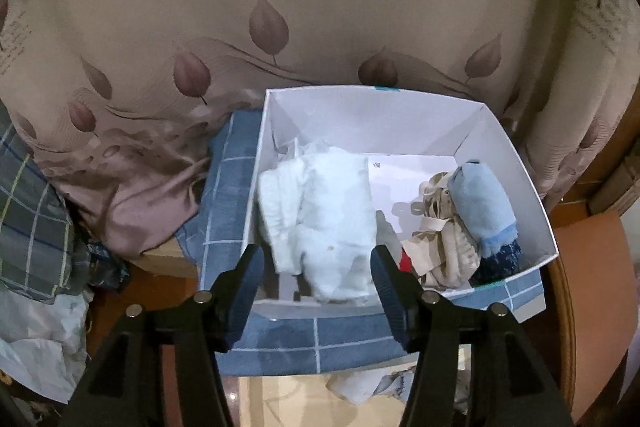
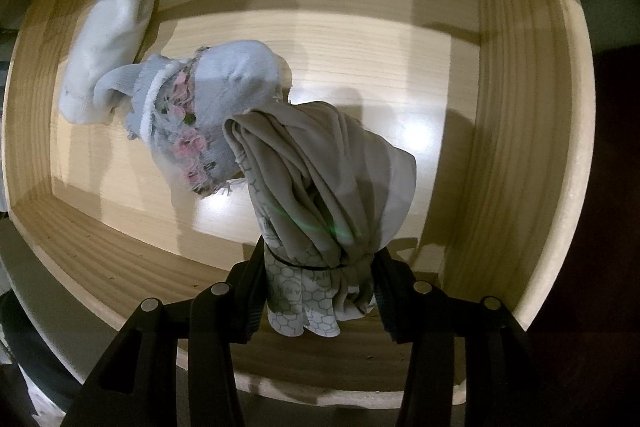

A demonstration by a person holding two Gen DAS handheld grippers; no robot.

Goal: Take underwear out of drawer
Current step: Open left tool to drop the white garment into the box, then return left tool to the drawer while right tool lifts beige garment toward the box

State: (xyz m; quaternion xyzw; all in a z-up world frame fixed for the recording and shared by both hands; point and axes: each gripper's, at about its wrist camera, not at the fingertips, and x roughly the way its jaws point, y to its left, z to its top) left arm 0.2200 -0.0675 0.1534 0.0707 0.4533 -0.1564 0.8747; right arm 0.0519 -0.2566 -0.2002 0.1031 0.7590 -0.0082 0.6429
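Right gripper: the right gripper (image 2: pixel 320 287) pinches a bunched grey-beige underwear piece (image 2: pixel 320 195) near its hem, where a honeycomb print shows; the cloth sits between both pads.
Underwear place: it hangs over the floor of the wooden drawer (image 2: pixel 520 147), near its front wall, not yet lifted clear.
Handling: judged light, limp and thin, a little slippery; it drapes in long folds. A pinch on a gathered bundle of folds seems the safest hold, since a single layer could slide out.
Farther in the drawer: a pale blue sock with pink flower trim (image 2: pixel 208 107) lies just beyond and left, touching the underwear; a white sock (image 2: pixel 104 55) sits at the far left. The drawer is smooth, glossy light wood.
Left gripper: the left gripper (image 1: pixel 318 275) stands spread with nothing between its pads, above the near edge of a white cardboard box (image 1: pixel 520 179).
Box contents: a crumpled white garment (image 1: pixel 324 215) left, beige straps (image 1: pixel 436 239) and a light blue rolled cloth (image 1: pixel 484 203) right.
Beyond: a blue checked cloth (image 1: pixel 232 195) under the box, and a leaf-printed curtain (image 1: pixel 280 27) behind.
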